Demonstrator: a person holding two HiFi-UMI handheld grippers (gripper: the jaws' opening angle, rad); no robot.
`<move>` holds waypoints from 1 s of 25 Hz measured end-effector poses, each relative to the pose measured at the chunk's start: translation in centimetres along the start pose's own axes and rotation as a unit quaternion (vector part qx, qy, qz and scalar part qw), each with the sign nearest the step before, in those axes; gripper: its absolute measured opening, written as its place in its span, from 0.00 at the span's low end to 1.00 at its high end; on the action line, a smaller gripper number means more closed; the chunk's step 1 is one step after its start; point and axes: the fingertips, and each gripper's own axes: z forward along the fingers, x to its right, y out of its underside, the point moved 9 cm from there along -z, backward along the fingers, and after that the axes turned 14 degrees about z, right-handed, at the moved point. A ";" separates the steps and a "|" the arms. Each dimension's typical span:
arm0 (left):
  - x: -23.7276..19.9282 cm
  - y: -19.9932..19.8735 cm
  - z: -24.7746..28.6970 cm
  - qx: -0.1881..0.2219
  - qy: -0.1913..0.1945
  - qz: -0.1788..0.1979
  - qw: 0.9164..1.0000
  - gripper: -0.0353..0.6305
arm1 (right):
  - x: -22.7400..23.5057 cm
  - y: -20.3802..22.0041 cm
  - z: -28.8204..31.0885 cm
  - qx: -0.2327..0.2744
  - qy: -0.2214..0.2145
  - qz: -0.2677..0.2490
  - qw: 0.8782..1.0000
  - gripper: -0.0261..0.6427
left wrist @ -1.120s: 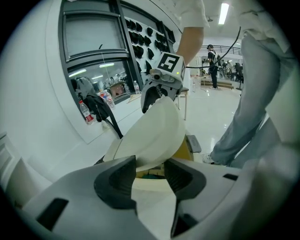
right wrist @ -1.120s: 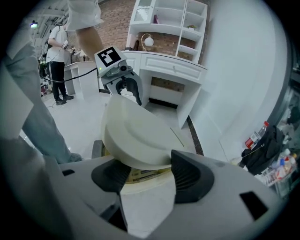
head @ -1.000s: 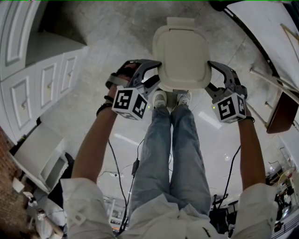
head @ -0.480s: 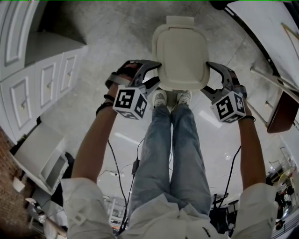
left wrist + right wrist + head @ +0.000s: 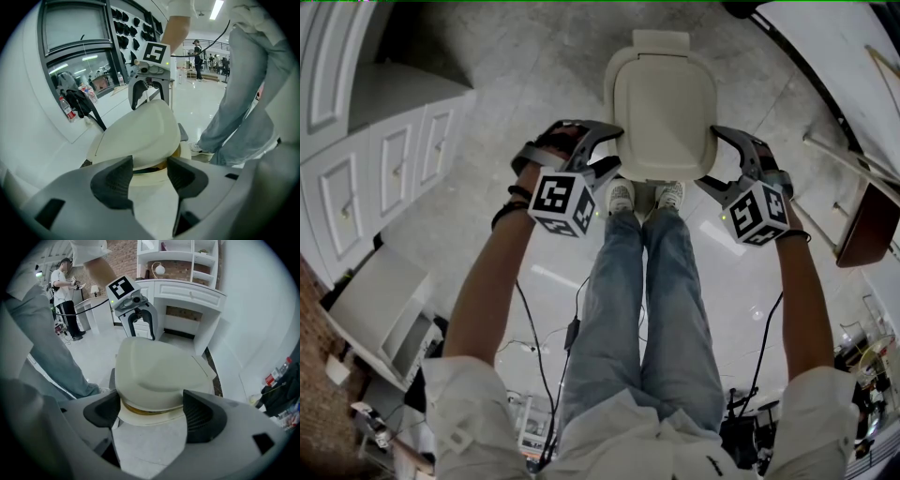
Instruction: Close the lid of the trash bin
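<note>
Floor (image 5: pixel 534 84): pale, glossy tile. Standing on it: bin (image 5: pixel 664 103), white cabinet (image 5: pixel 403 159). Two shoes (image 5: pixel 622 197) just beside the bin.

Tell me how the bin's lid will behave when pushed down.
The lid looks like rigid moulded plastic, so it should probably stay stiff, not flex. It seems hinged at its far tab, so a push likely swings it down onto the bin rim.

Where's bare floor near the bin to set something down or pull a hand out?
Free: grey floor between the white cabinets and the trash bin; also the strip on the bin's right. Crowded: the bin's front, where the left gripper and right gripper, jaws just opened wider on nothing, flank it beside the shoes.
</note>
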 end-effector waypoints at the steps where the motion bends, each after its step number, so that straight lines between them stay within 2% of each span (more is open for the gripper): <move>1: 0.0 0.0 0.1 0.001 0.002 -0.001 1.000 0.41 | 0.0 0.1 0.1 -0.001 -0.001 0.000 1.000 0.68; 12: 0.5 0.6 1.0 0.000 0.036 0.009 0.999 0.42 | -0.1 0.4 0.9 -0.019 -0.029 0.017 0.999 0.68; 16: 0.5 1.1 1.5 0.011 0.060 -0.022 0.998 0.42 | 0.0 0.6 1.5 -0.024 -0.039 0.038 0.998 0.68; 21: 0.4 1.4 2.0 0.019 0.074 -0.058 0.995 0.42 | 0.1 0.8 1.9 -0.022 -0.043 0.057 0.997 0.67; 23: 0.2 1.6 2.1 0.028 0.081 -0.088 0.992 0.42 | 0.2 0.8 2.0 -0.023 -0.046 0.067 0.996 0.66; 25: -0.2 1.8 2.3 0.038 0.079 -0.128 0.988 0.36 | 0.3 0.8 2.2 -0.023 -0.047 0.077 0.996 0.63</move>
